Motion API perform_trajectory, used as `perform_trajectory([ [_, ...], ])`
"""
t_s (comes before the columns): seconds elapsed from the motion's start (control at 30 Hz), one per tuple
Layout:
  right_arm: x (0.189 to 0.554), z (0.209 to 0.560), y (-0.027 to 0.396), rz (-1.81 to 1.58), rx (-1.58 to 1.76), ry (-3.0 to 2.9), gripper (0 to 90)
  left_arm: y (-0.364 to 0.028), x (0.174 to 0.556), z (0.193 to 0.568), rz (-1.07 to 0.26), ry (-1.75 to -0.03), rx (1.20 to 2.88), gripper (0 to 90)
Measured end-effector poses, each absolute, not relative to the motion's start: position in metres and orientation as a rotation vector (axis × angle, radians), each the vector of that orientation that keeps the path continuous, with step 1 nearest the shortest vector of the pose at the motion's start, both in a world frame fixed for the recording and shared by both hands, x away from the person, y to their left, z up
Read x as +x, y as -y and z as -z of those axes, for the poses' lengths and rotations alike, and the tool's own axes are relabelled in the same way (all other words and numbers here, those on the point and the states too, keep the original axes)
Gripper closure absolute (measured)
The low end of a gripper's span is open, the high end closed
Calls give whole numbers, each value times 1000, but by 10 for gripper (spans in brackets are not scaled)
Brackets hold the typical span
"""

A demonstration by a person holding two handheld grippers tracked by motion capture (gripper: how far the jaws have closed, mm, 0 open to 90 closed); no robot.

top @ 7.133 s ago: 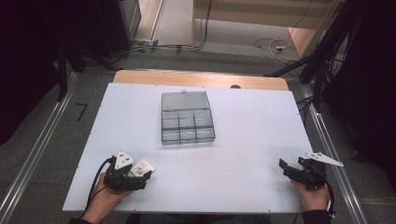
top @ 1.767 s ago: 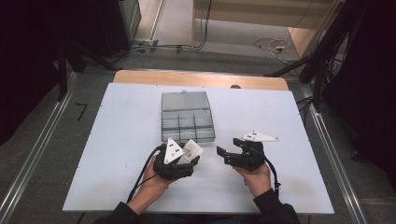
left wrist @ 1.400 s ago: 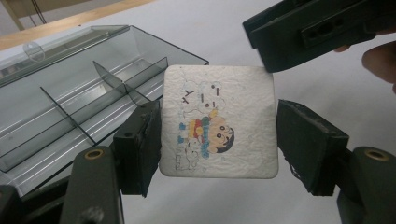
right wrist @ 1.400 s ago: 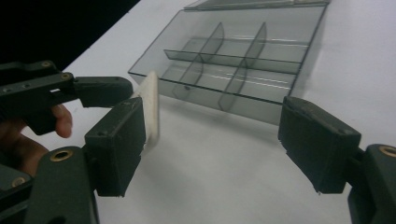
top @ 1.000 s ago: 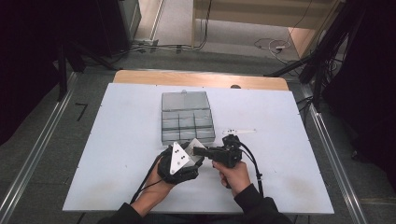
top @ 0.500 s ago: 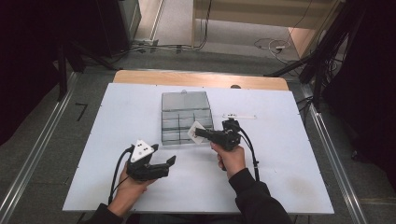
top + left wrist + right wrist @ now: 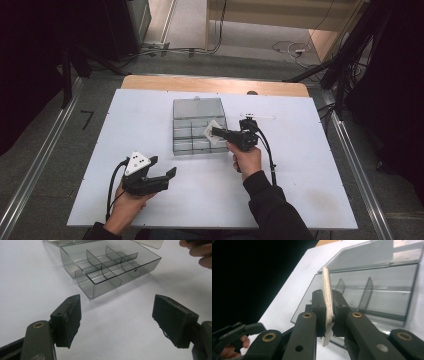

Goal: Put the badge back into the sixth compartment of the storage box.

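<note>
Two sets of fingers: right gripper clamps a thin flat plate; left gripper gapes wide, empty.

No legible text, label, brand, number or sign is found in any view. The clear compartment box at the middle of the white table was checked in the high view and both gripper views, and no marking could be read on its walls, dividers or open lid. The thin flat plate gripped between the right gripper's jaws is seen edge-on, and no print is discernible on it.
</note>
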State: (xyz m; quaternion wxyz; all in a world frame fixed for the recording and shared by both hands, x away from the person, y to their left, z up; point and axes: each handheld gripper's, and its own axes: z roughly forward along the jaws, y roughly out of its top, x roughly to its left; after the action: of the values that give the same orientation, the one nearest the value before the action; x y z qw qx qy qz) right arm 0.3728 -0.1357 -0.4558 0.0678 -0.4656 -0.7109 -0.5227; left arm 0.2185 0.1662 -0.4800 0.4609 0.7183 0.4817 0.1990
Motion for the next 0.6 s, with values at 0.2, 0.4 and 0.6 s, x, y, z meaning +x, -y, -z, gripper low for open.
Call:
perform_trajectory([
  [0.2, 382, 462, 144, 1574, -1469, 2136, 808, -168, 219, 482, -500, -1195, 1782, 236],
  [0.4, 387, 468, 146, 1560, -1479, 2177, 808, -168, 219, 483, -508, -1195, 1788, 236],
  [0.6, 387, 475, 144, 1541, -1458, 2265, 808, -168, 219, 483, -509, -1197, 1790, 236],
])
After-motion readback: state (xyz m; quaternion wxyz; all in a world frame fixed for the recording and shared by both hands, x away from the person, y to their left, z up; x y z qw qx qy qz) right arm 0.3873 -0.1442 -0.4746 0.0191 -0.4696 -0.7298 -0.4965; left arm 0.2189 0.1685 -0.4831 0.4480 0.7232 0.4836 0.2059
